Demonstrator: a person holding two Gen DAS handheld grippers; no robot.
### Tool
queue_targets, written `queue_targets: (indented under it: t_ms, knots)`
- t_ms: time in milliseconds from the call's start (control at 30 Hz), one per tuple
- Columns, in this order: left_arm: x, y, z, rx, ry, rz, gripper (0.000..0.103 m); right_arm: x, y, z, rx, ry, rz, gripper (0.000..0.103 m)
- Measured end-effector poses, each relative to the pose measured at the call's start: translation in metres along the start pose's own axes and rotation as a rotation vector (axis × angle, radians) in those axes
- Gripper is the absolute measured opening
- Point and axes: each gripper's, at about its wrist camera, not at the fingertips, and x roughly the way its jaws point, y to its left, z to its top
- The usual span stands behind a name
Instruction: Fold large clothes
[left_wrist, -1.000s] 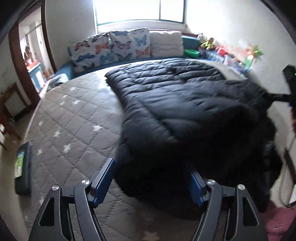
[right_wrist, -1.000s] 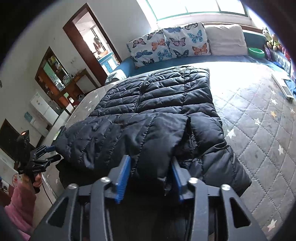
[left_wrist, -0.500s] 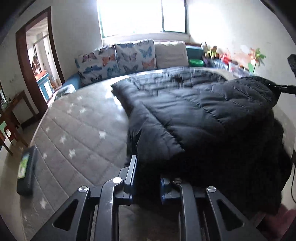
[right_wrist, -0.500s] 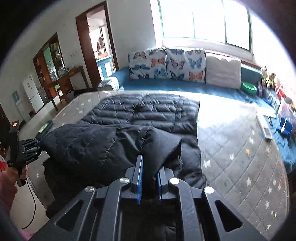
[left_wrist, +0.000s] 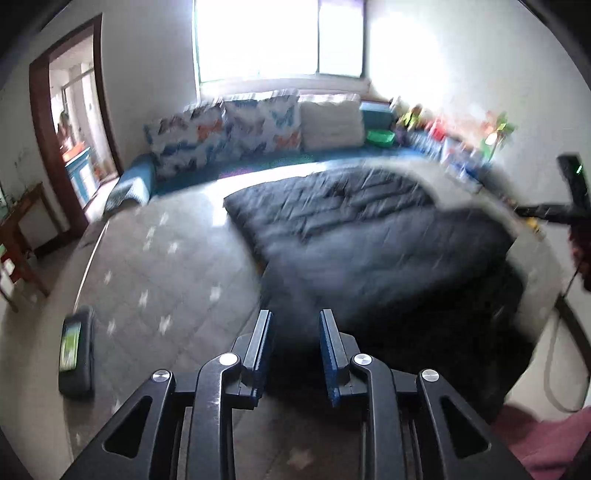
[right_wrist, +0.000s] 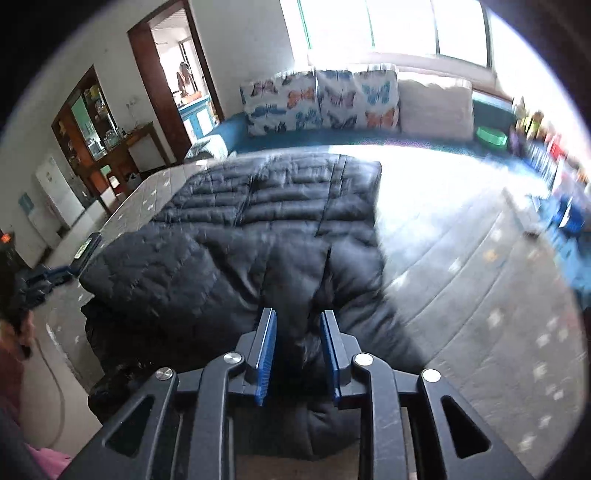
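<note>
A large black quilted puffer jacket lies on the grey star-quilted mattress, its near part folded over the far part. My left gripper is partly open at the jacket's near left edge, with dark fabric between the fingers. In the right wrist view the jacket fills the middle. My right gripper is partly open over the jacket's near edge, with fabric between the pads. Both views are motion-blurred.
Butterfly pillows and a cream pillow line the far side under a bright window. A dark phone-like device lies at the mattress's left edge. Toys and boxes stand along the right wall. A doorway opens at the left.
Both grippers were shut on the jacket's near edge half a second ago, lifting it; now both have opened somewhat and the folded part lies lower on the jacket.
</note>
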Motion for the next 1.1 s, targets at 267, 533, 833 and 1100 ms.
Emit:
queue_targets:
  t_ms: [267,533,833,1100]
  knots:
    - [0.044,-0.029,0.069,-0.023,-0.025,-0.144,0.055,0.015,0.030,0.033,-0.070,-0.047,0.064,0.051]
    - [0.141,-0.053,0.061,-0.008,0.138,-0.158,0.055,0.079,0.044,0.029,-0.093,0.048,0.107,0.051]
    - [0.172,-0.044,0.022,-0.034,0.145,-0.185,0.055,0.124,0.020,-0.001,-0.062,0.125,0.124,0.050]
    - [0.178,-0.049,0.005,-0.005,0.119,-0.152,0.055,0.129,0.016,-0.012,-0.059,0.119,0.132,0.049]
